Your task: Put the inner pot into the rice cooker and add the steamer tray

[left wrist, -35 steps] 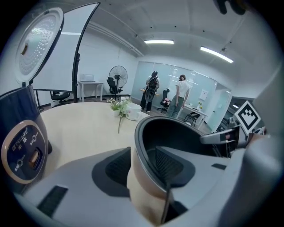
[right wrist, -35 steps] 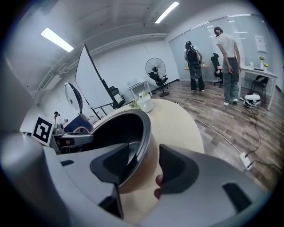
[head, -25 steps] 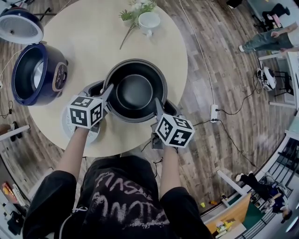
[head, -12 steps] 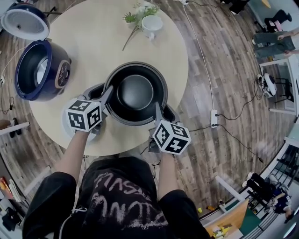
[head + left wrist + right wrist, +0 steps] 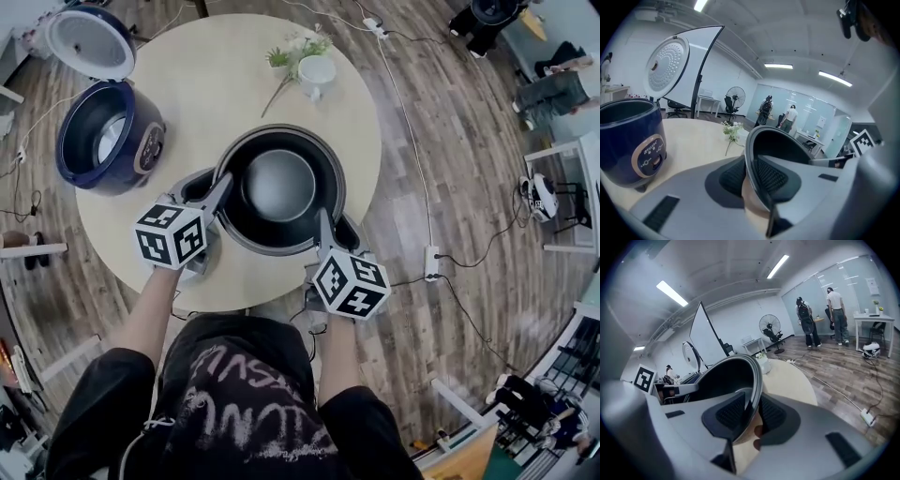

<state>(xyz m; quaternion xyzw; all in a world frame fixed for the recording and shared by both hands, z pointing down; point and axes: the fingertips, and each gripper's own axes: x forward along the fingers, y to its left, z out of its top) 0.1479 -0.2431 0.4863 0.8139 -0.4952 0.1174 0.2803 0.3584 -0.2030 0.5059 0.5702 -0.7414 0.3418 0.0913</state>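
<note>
- One inner pot (image 5: 279, 187), dark and round, is over the near half of the round worktop (image 5: 216, 84). Its mouth faces up and its axis stands upright. Being round, it has no long side.
- Both hand-held grippers grip its rim. The left hand-held gripper (image 5: 222, 184) has the rim on the pot's left. The right hand-held gripper (image 5: 323, 223) has it at the near right.
- In the left gripper view, the jaws of the left hand-held gripper (image 5: 752, 176) stand only narrowly apart. Its ribbed pads (image 5: 772, 177) press the thin wall, one inside and one outside. These jaws have just been closing on the rim.
- In the right gripper view, the right hand-held gripper (image 5: 749, 411) is just as narrowly open. Its pads (image 5: 731, 411) pinch the rim edge-on.
- No view shows whether the pot's base touches the worktop.
- The dark blue rice cooker (image 5: 111, 139) stands at the worktop's far left, well apart from the pot. Its lid (image 5: 91, 42) is swung up and its cavity is open.
- A white cup (image 5: 317, 73) with a green sprig (image 5: 289, 58) beside it sits at the far edge.
- A power strip (image 5: 431, 262) lies on the wood floor (image 5: 469, 169) to the right.
</note>
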